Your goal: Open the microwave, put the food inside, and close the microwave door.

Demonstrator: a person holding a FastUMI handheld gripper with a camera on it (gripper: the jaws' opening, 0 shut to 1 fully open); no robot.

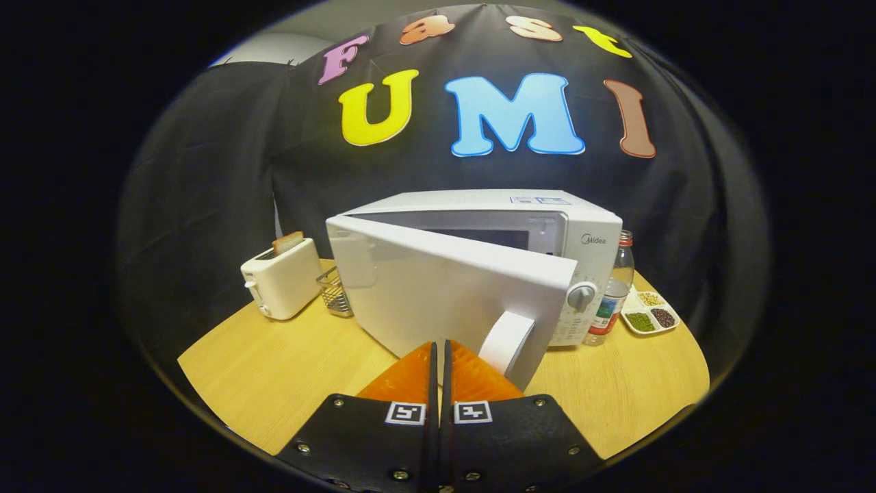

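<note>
**Now: microwave door partly open, jaws closed and empty**

Here the microwave [479,267] sits toward the back of the round wooden counter [274,373], its door [445,287] swung partway out on the hinge at its left side, so the free edge with the curved handle [507,341] faces the gripper [440,352]. The jaws are pressed together with nothing between them, their tips just beside the handle and close to the lower edge of the door; whether they touch it I cannot tell. Held shut like that, they look suited to nudging the door rather than grasping it, and the door's half-swung angle suggests the opening or closing step is under way, though which one I cannot tell.

The cavity behind the door is mostly hidden; I cannot tell if food is already inside. A toaster [282,277] with a slice of bread [287,242] sticking up stands left of the microwave, a small wire basket [335,291] between them. On the right, just beside the control panel and its dial [581,296], stands a bottle [614,291], then a divided tray of beans [650,313]
</note>
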